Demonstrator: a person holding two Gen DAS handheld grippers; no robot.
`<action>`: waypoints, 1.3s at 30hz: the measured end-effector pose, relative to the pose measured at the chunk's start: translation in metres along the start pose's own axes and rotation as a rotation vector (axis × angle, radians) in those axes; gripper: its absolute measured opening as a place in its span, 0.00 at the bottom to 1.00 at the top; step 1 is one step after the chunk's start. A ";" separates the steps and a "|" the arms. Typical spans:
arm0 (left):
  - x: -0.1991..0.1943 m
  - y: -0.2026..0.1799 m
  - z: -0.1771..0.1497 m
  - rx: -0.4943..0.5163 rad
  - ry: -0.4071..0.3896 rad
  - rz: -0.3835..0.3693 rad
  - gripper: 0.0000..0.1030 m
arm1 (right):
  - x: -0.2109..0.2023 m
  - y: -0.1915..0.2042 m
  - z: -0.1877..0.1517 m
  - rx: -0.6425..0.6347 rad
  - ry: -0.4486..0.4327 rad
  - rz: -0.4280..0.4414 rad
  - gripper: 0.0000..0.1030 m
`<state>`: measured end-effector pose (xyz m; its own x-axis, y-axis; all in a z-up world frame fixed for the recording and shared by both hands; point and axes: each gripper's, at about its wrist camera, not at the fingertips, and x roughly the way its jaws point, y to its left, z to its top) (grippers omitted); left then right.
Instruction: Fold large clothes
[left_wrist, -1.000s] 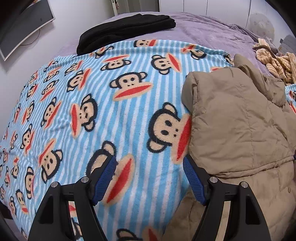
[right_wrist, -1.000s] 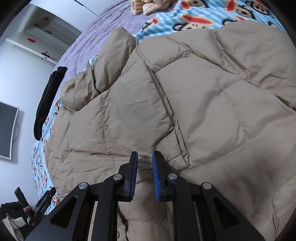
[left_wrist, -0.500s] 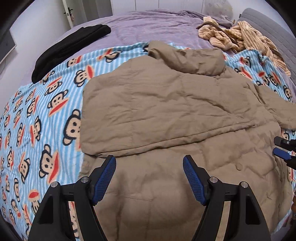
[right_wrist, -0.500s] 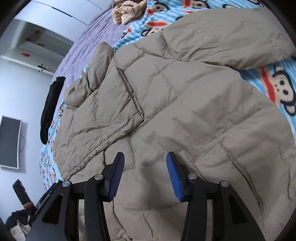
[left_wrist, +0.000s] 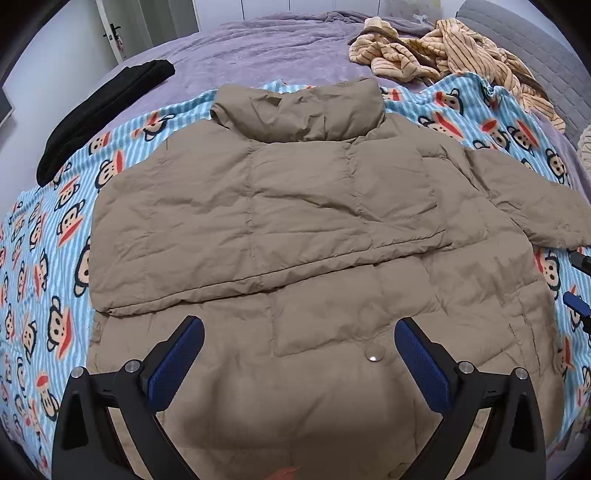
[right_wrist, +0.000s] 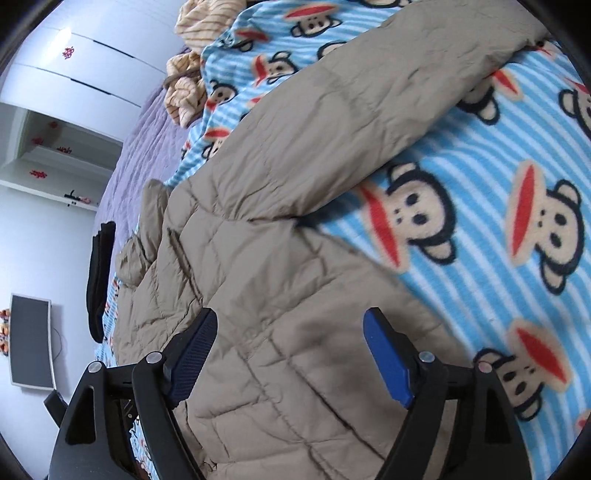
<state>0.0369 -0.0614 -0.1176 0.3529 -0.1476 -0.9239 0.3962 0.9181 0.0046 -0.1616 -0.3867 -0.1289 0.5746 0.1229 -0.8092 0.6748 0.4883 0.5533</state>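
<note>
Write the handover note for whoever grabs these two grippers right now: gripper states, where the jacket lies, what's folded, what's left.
Left gripper: open, empty, above the jacket's lower half; its jaws have just been opening.
Right gripper: open, empty, over the jacket's right side; its jaws have just been opening, nothing between them.
Tan puffer jacket: flat on the monkey blanket, collar away from you.
Done: left sleeve folded across the chest.
Left: right sleeve lies spread out on the blanket; fold it in, then fold the body.

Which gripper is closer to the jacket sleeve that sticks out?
Right. The right gripper hangs open just below the sleeve. The left gripper hangs open over the jacket's hem, farther away.
</note>
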 end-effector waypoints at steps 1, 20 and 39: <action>0.002 -0.004 0.002 0.001 0.002 0.010 1.00 | -0.003 -0.006 0.005 0.010 -0.009 -0.001 0.83; 0.018 -0.068 0.027 0.008 0.045 -0.032 1.00 | -0.009 -0.107 0.127 0.334 -0.108 0.125 0.85; 0.007 0.006 0.056 -0.165 -0.043 -0.002 1.00 | 0.001 -0.064 0.188 0.388 -0.146 0.420 0.07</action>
<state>0.0898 -0.0775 -0.1027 0.3892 -0.1617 -0.9068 0.2539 0.9652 -0.0631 -0.1172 -0.5797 -0.1276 0.8684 0.1040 -0.4849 0.4801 0.0686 0.8745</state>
